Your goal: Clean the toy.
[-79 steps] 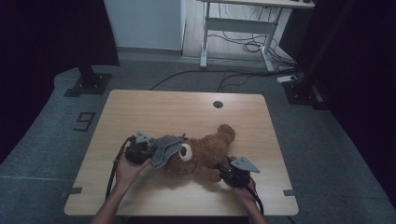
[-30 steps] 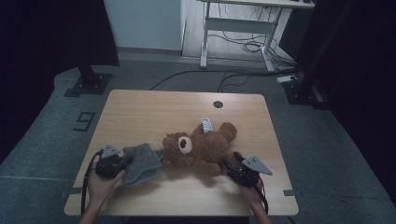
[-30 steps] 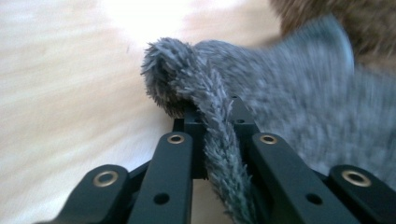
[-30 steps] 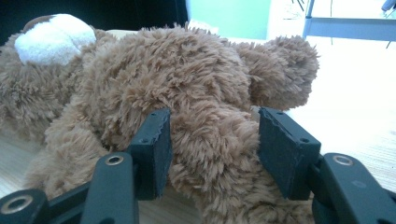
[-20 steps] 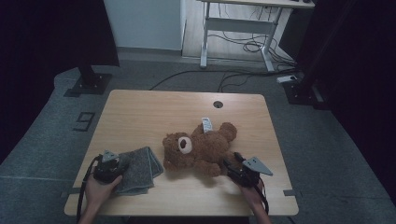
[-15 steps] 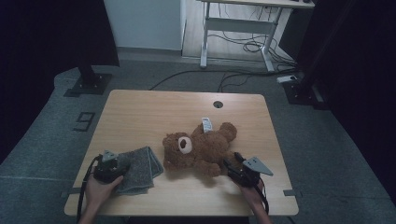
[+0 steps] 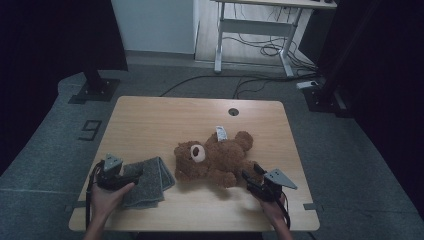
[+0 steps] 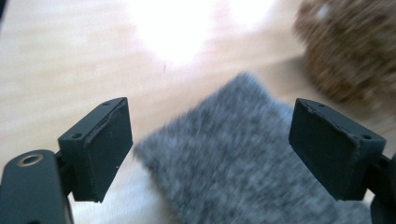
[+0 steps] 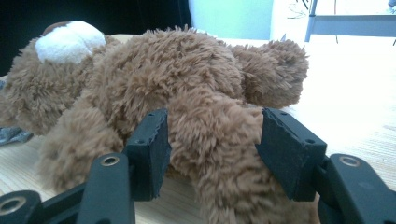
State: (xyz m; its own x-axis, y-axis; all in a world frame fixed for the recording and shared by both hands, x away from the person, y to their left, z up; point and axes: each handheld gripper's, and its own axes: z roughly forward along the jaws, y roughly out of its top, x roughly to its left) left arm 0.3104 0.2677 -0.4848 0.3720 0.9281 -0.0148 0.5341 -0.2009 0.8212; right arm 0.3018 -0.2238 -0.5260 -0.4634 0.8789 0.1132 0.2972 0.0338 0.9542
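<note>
A brown teddy bear [image 7: 220, 157] lies on its back in the middle of the wooden table [image 7: 165, 120], head to the left. My right gripper [image 7: 251, 172] is shut on the bear's leg [image 9: 215, 135], both pads pressed into the fur. A folded grey cloth [image 7: 150, 180] lies flat on the table left of the bear. My left gripper [image 7: 132, 172] is at the cloth's left edge. Its jaws have just been opening and now stand wide, and the grey cloth [image 8: 233, 154] lies between and below them, untouched by the pads [image 8: 109, 149].
A white tag [image 7: 220, 133] sticks up from the bear. A round cable hole [image 7: 233, 111] sits near the table's far edge. Beyond the table stand a desk frame [image 7: 255, 30] with floor cables and a black stand base [image 7: 95, 90].
The left gripper drew the grey cloth leftward off the bear, laid it on the table and opened its jaws. The right gripper kept still on the bear's leg.
</note>
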